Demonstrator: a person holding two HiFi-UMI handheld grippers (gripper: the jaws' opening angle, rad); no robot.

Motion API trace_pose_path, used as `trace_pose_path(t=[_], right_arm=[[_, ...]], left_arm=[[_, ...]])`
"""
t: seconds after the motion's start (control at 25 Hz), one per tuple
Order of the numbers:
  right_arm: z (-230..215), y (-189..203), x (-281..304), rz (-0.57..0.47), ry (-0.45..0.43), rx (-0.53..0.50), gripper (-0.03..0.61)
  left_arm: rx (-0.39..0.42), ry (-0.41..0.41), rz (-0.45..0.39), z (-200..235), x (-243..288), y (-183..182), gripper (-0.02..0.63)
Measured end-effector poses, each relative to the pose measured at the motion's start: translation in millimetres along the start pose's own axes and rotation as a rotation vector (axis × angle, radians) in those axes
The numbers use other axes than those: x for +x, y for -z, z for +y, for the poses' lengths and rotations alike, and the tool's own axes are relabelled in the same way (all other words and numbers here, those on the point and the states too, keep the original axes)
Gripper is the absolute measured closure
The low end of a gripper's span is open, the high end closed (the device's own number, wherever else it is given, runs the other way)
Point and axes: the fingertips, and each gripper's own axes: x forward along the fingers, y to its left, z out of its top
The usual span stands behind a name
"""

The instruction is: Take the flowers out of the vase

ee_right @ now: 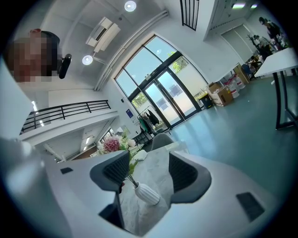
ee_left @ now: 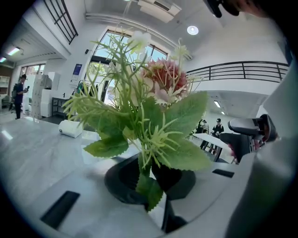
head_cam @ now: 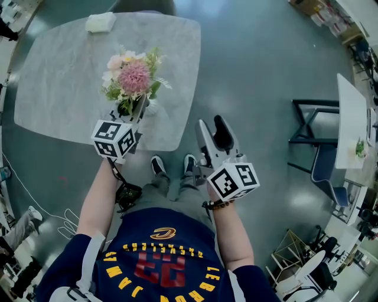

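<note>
Grey marble table [head_cam: 59, 88] on a glossy teal floor [head_cam: 266, 71]; tall glass doors [ee_right: 167, 100] beyond; round ceiling lights [ee_right: 130, 6] lit.

The vase [ee_right: 146, 193] stands on the table [head_cam: 59, 88], close to its near edge and toward its right side, with the flowers [head_cam: 134, 76] in it. Just in front of the vase sits the left gripper [ee_left: 150, 179], its jaws clamped on the stems above the vase. The right gripper [ee_right: 149, 171] hangs off the table over the floor, to the right of the vase and nearer the person, well apart from it, jaws spread. A roll [head_cam: 100, 22] lies behind the vase and to its left, at the table's far edge. A chair [head_cam: 142, 6] stands further behind the vase, beyond that edge. A second table [head_cam: 352, 118] stands far to the vase's right
</note>
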Motion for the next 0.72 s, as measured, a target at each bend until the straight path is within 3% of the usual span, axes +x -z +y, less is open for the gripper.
trace_pose_path(t=[0.72], right_arm=[[4, -12, -11, -0.026, -0.031, -0.007, 0.318]], left_arm=[[-0.004, -0.04, -0.098, -2, -19, -34, 0.574]])
